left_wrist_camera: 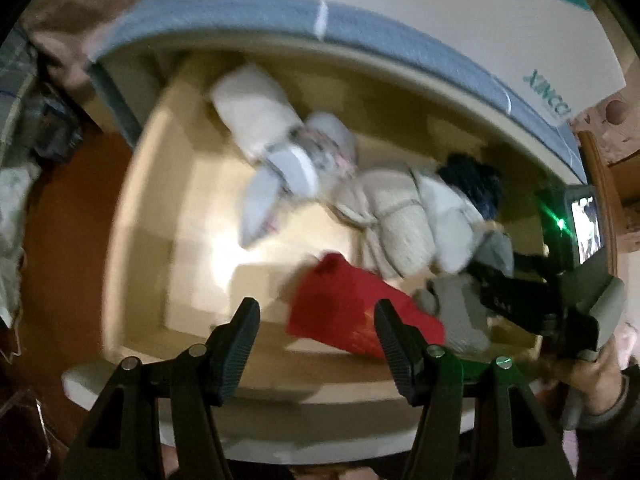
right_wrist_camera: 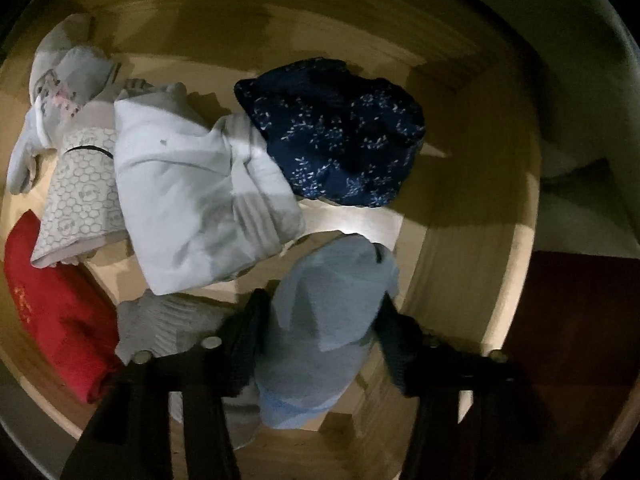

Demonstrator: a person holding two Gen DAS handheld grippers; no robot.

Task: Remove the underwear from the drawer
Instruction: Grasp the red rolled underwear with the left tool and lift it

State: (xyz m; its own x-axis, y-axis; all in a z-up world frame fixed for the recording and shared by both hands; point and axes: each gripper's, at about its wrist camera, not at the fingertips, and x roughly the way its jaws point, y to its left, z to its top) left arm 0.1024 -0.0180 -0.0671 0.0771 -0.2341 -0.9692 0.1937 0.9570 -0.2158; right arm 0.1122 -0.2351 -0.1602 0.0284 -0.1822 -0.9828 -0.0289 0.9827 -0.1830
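Note:
An open wooden drawer (left_wrist_camera: 188, 208) holds several folded pieces of underwear. In the left wrist view my left gripper (left_wrist_camera: 316, 340) is open and empty above the drawer's front edge, next to a red piece (left_wrist_camera: 340, 308). My right gripper (left_wrist_camera: 480, 280) reaches into the drawer's right end. In the right wrist view my right gripper (right_wrist_camera: 320, 336) has its jaws on both sides of a light blue piece (right_wrist_camera: 320, 312); whether they press it I cannot tell. A navy floral piece (right_wrist_camera: 340, 132), a pale blue piece (right_wrist_camera: 192, 192), a honeycomb-print piece (right_wrist_camera: 84, 196) and the red piece (right_wrist_camera: 52, 308) lie around it.
The drawer's side wall (right_wrist_camera: 460, 240) is close on the right of my right gripper. A white box with teal print (left_wrist_camera: 440, 20) lies on the grey cabinet top (left_wrist_camera: 256, 12) behind the drawer. Brown floor (left_wrist_camera: 68, 208) is on the left.

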